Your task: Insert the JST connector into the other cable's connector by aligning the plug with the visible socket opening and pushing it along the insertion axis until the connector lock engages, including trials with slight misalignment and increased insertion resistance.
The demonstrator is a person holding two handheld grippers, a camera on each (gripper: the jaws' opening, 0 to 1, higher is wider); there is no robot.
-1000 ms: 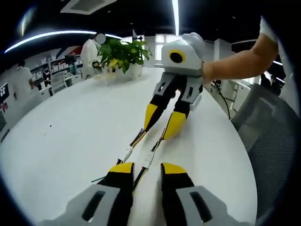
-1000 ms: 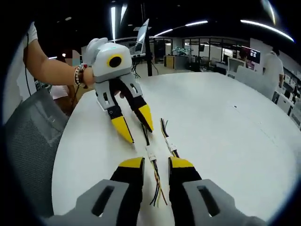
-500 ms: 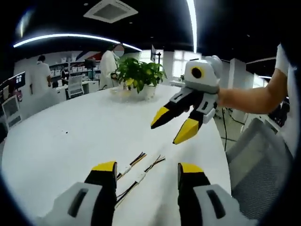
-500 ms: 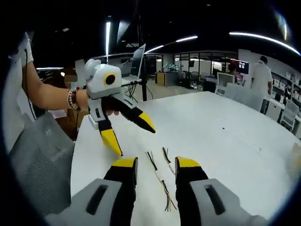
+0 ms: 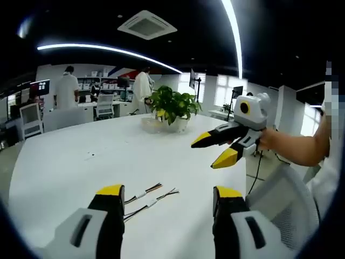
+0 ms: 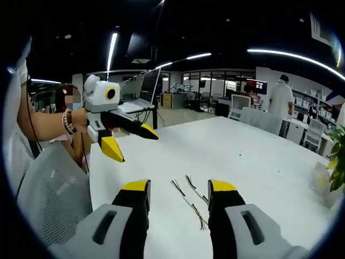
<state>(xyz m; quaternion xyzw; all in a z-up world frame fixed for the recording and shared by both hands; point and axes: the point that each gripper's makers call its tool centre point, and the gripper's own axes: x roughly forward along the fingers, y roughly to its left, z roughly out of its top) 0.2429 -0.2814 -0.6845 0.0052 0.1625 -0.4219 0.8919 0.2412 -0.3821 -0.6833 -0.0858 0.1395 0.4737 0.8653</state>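
Two short cables with white JST connectors lie side by side on the white table, unjoined: one (image 5: 141, 194) and the other (image 5: 156, 200) in the left gripper view, and again one (image 6: 185, 199) and the other (image 6: 196, 193) in the right gripper view. My left gripper (image 5: 168, 195) is open and raised above them, holding nothing. My right gripper (image 6: 179, 190) is open and empty too, lifted back from the cables. Each gripper appears in the other's view, open and in the air: the right one (image 5: 214, 150) and the left one (image 6: 128, 143).
The round white table (image 5: 70, 172) carries a potted plant (image 5: 171, 108) at its far side. A grey mesh chair (image 6: 48, 189) stands at the table's edge. People and desks are in the office behind. A person's forearm (image 5: 296, 151) holds the right gripper.
Both grippers have lifted up and back from the cables and opened wider. The cables stay on the table where they were.
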